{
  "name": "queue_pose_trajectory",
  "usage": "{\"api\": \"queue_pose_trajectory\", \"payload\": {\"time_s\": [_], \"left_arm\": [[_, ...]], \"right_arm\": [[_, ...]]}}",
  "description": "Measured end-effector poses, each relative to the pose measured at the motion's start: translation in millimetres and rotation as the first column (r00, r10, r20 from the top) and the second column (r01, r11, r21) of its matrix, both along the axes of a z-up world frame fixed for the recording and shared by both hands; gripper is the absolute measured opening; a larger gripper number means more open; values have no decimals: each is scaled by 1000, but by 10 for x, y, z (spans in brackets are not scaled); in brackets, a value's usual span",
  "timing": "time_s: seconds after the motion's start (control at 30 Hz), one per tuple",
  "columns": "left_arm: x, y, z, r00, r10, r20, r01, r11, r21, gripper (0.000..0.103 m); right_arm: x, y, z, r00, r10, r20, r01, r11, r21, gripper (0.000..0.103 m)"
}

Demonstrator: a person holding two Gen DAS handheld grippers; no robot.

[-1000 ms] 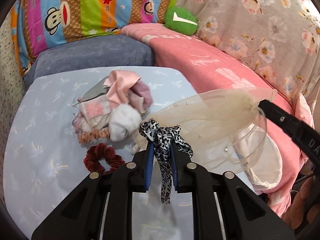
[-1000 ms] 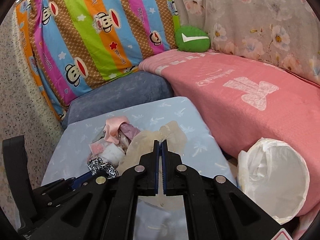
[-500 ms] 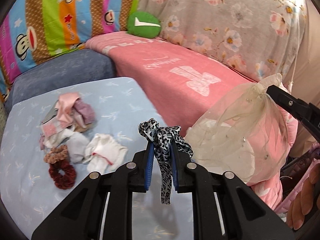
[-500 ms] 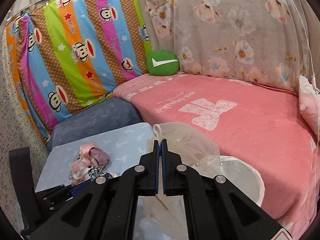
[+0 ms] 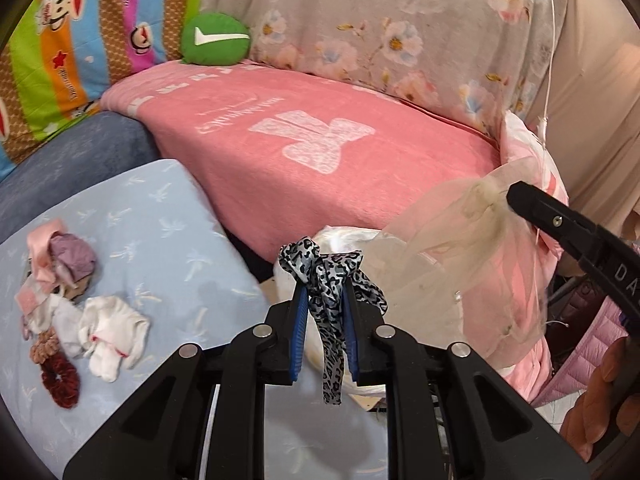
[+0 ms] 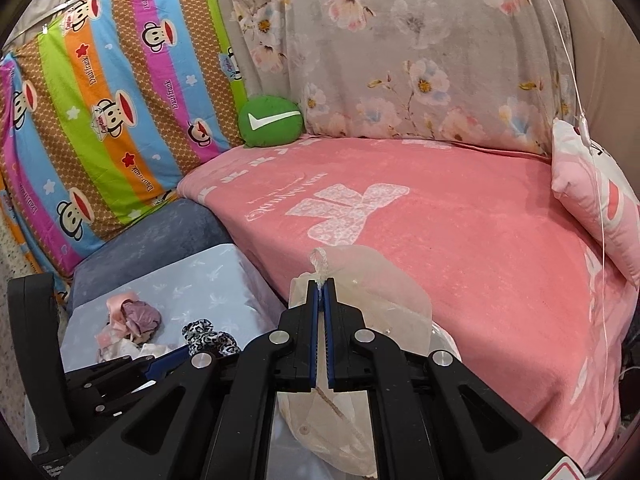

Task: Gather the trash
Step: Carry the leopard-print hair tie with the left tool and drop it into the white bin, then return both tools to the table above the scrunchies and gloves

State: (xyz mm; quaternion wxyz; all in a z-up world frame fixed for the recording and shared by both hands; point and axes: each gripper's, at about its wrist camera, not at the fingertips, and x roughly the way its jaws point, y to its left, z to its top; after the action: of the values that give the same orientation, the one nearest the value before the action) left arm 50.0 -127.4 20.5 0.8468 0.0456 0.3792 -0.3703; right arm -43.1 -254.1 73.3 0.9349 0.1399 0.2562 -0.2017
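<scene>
Left tool [image 5: 323,300]: clenched on a leopard-print ribbon [image 5: 329,280], knot above the blue pads, tail hanging below
Right tool [image 6: 320,284]: clamped on a sheer cream gauze piece [image 6: 372,300] that drapes down below it
White-lined bin [image 5: 340,240]: just behind the ribbon, beside the pink bed [image 5: 320,152]
Left view only: white socks [image 5: 112,332] and dark red scrunchie [image 5: 60,380] on the pale blue tabletop [image 5: 168,240]
Right view only: pink pillow [image 6: 592,200] at the bed's far end
</scene>
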Motion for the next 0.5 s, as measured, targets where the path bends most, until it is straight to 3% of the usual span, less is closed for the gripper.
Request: {"api": "queue_pose_trajectory", "payload": {"time_s": [0.17,0.27,0.33,0.5], "left_arm": [[-25,-187,-59,999,-37,-18,37,999,22,21],[-29,-252,-81,999,-39,-23,39,999,22,40],[-52,-262,-71,1000,-31,-4,31,999,16,63],[-49,-287,-49,1000,-26,15,26,999,18,68]], "right_arm": [[-38,-127,-61,1000,-24,-8,24,1000,11,7],[-68,-186,-90,999,-37,-7,37,999,17,17],[-86,-199,-98,999,-45,-2,45,999,17,24],[-86,-206,-108,999,-48,0,48,999,25,30]]}}
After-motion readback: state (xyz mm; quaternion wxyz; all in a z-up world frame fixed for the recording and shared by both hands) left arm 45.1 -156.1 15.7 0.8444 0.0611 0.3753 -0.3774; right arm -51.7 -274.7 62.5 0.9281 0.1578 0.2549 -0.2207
